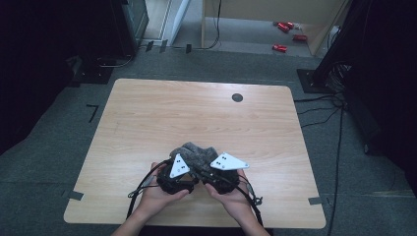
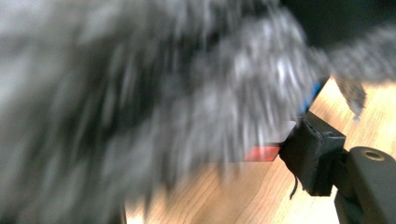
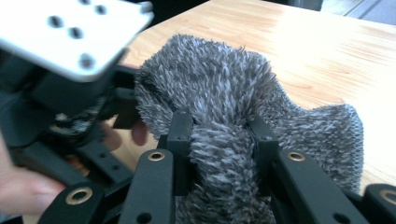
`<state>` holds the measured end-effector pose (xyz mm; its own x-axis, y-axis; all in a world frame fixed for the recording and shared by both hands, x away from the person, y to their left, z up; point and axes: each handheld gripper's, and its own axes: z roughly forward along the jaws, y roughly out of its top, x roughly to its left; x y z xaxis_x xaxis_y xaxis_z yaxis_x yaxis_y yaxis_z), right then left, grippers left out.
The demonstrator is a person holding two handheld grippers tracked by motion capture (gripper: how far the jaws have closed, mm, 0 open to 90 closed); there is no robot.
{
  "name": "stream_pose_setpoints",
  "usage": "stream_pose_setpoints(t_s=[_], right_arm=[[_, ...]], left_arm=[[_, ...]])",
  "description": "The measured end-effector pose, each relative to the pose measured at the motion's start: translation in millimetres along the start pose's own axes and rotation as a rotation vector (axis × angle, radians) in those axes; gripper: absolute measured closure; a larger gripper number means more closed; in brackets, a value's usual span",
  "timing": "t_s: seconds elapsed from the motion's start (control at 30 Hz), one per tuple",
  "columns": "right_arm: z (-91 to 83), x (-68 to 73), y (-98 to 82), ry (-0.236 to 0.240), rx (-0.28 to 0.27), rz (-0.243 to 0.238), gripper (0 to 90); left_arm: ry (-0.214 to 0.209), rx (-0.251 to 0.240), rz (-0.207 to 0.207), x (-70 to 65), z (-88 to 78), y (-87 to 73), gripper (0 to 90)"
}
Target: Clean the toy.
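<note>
A grey fuzzy sock [image 1: 196,151] lies bunched on the wooden table [image 1: 196,113] near its front edge, between both grippers. My right gripper [image 3: 219,130] is shut on a fold of the sock [image 3: 210,79], with the fabric bulging above and below its black fingertips [image 3: 180,128]. My left gripper [image 1: 184,169] is shut on the sock from the left side. In the left gripper view the blurred grey sock [image 2: 154,93] covers most of the picture and one black fingertip [image 2: 312,154] shows at the right. The right gripper [image 1: 211,172] sits close beside the left one.
A dark round grommet [image 1: 237,97] sits in the tabletop at the back. Bare wood stretches beyond the sock. Red objects [image 1: 285,37] lie on the floor behind the table. Cables [image 1: 142,184] trail from the grippers toward the front edge.
</note>
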<state>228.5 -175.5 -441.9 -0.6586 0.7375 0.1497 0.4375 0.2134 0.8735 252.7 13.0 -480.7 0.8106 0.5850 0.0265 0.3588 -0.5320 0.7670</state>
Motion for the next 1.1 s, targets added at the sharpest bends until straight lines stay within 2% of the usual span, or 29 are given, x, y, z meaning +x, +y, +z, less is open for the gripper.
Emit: stream_pose_setpoints(t_s=[0.07,0.17,0.27,0.33,0.37,0.4,0.53,0.6,0.63,0.7,0.73,0.77,0.8,0.87,0.9,0.97,1.03,1.07,1.1], right_arm=[[-2.1,-7.7,-0.2,-0.027,-0.006,0.026,69.7],[-4.5,-14.4,-0.6,-0.04,-0.009,0.052,69.7],[-6.1,-8.8,0.3,-0.056,-0.016,0.043,69.8],[-5.0,1.5,1.4,-0.034,-0.016,0.021,69.8],[-3.4,7.9,1.8,-0.024,-0.02,-0.003,69.7],[-2.9,9.6,1.9,-0.024,-0.018,-0.012,69.5],[-3.3,1.5,2.1,-0.028,-0.027,0.011,69.6],[-6.6,-11.5,1.1,-0.065,-0.039,0.05,69.8],[-7.9,-13.5,0.8,-0.068,-0.041,0.065,69.9],[-8.7,-12.8,0.7,-0.071,-0.045,0.066,69.9],[-8.6,-4.9,0.8,-0.08,-0.049,0.039,69.9],[-8.6,-4.9,0.8,-0.08,-0.049,0.039,69.9],[-5.8,6.3,0.7,-0.059,-0.046,0.01,69.9],[-4.8,9.6,0.5,-0.051,-0.045,0.0,69.9],[-2.7,15.1,0.1,-0.052,-0.042,-0.03,69.9],[-2.6,14.5,0.2,-0.053,-0.042,-0.034,69.9],[-3.7,8.0,0.7,-0.048,-0.047,-0.005,69.9],[-5.8,-0.3,0.7,-0.073,-0.053,0.011,70.0],[-6.9,-3.6,0.5,-0.078,-0.053,0.026,70.1]], left_arm=[[-0.003,-0.01,-0.006,1.7,-1.4,-0.1,35.5],[-0.007,-0.014,-0.012,4.3,-2.8,-0.2,35.5],[-0.013,-0.014,-0.013,5.6,-3.8,0.0,35.5],[-0.017,-0.022,-0.011,2.0,-2.7,0.5,35.5],[-0.023,-0.016,0.008,-1.0,-2.1,0.9,35.5],[-0.023,-0.016,0.008,-1.0,-2.1,0.9,35.5],[-0.032,-0.024,0.0,2.1,-3.6,0.5,35.5],[-0.027,-0.036,-0.014,6.3,-5.9,0.0,35.5],[-0.027,-0.036,-0.014,6.3,-5.9,0.0,35.5],[-0.034,-0.043,-0.024,6.6,-6.2,0.0,35.5],[-0.035,-0.041,-0.022,6.0,-5.8,0.0,35.5],[-0.038,-0.041,-0.02,4.5,-4.7,0.0,35.5],[-0.044,-0.035,-0.014,1.6,-2.6,0.3,35.5],[-0.043,-0.031,-0.008,0.5,-1.9,0.3,35.5],[-0.043,-0.03,-0.01,0.9,-1.9,-0.1,35.5],[-0.044,-0.033,-0.014,1.4,-2.3,-0.1,35.5],[-0.039,-0.041,-0.018,2.7,-3.7,-0.1,35.5],[-0.039,-0.042,-0.019,3.3,-4.1,-0.1,35.5],[-0.036,-0.043,-0.021,4.8,-4.9,-0.4,35.5]])
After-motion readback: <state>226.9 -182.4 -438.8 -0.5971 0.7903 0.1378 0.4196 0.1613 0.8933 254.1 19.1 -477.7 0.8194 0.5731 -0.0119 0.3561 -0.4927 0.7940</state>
